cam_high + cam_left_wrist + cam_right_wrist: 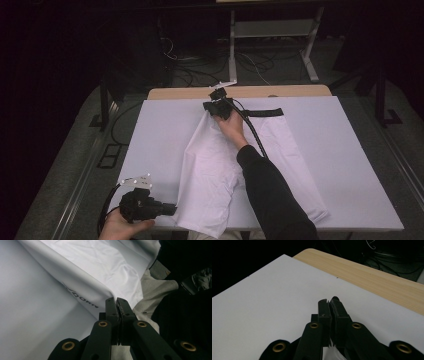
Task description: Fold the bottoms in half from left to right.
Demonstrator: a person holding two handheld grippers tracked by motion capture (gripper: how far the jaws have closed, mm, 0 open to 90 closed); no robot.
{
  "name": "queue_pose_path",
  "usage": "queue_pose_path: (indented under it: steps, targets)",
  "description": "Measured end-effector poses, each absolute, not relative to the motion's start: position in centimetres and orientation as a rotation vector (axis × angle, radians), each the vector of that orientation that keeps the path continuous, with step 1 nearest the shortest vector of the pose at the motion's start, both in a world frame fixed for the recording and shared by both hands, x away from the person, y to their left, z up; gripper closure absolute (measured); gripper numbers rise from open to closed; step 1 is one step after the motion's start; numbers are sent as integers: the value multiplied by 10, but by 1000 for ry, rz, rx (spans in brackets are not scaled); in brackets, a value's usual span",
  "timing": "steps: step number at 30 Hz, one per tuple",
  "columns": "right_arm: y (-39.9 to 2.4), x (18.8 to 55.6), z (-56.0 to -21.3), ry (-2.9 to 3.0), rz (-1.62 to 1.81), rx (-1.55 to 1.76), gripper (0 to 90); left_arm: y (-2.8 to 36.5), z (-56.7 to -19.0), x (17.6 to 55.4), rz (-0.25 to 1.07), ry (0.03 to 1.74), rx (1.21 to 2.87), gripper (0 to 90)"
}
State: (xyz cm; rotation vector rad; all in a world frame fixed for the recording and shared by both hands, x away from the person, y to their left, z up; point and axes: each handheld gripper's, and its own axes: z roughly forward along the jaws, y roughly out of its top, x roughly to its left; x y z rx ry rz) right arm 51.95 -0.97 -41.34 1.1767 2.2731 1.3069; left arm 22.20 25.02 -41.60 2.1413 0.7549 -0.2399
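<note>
A white garment (215, 170) with a black waistband (265, 112) lies spread across the middle of the white-covered table (350, 165). My right gripper (212, 106) is at the garment's far left corner, shut on a pinch of its cloth; white fabric (333, 351) shows low between the jaws of that gripper (329, 301). At the near left edge, my left gripper (172, 209) is shut on the garment's near hem. In the left gripper view the cloth (100, 267), printed with dark lettering (80, 296), runs right up to the closed tips of that gripper (117, 301).
A bare wooden strip (280, 91) of the table top runs along the far edge beyond the white cover. Behind it stand a metal frame (310, 50) and loose cables (195, 70) on the floor. A person's grey-clad leg (155, 292) is by the near edge.
</note>
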Motion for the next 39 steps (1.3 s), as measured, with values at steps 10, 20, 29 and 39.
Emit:
queue_pose_path:
  steps: [10, 20, 29, 39]
  targets:
    - [-18, 520, -406, 2271, 1308, 1167, 857, 232, -401, 219, -208, 624, 2158, 871]
    - [-32, 520, -398, 2250, 1312, 1177, 857, 211, -391, 217, -204, 504, 2165, 871]
    - [-46, 521, -395, 2236, 1323, 1192, 857, 195, -387, 218, -217, 440, 2172, 872]
    - [-60, 520, -392, 2231, 1315, 1196, 857, 176, -386, 221, -235, 369, 2183, 871]
